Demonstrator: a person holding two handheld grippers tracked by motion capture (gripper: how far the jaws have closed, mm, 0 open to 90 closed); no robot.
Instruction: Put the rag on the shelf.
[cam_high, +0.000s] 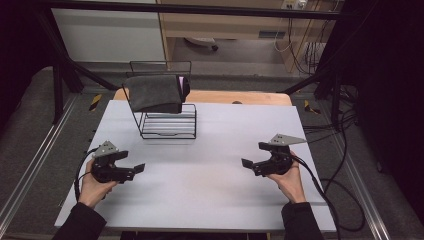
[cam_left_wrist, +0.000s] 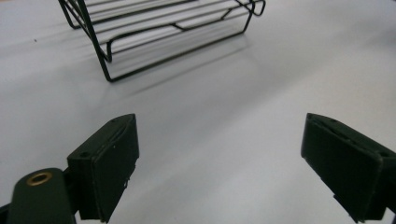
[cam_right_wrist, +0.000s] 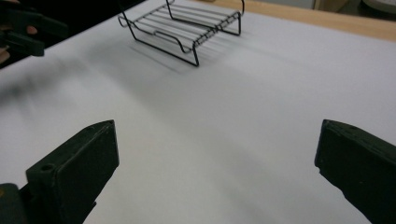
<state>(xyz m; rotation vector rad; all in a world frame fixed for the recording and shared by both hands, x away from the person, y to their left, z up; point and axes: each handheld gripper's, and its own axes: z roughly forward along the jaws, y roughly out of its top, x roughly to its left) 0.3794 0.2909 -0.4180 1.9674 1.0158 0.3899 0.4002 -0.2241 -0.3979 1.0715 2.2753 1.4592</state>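
Dark grey cloth (cam_high: 155, 92) drapes over the black wire rack (cam_high: 167, 125) at the worktop's (cam_high: 210, 175) far left, hiding the rack's upper frame. Left tongs (cam_high: 131, 170) and right tongs (cam_high: 250, 165) both gape wide, empty, well apart from the rack.

Black tongs (cam_high: 134, 170), grey three-cornered top plates, black trailing cables, brass-ringed screw hole, dark sleeves.

rack (cam_high: 167, 125): black wire metal | cloth (cam_high: 154, 93): matt grey fabric | table (cam_high: 210, 165): smooth matt white
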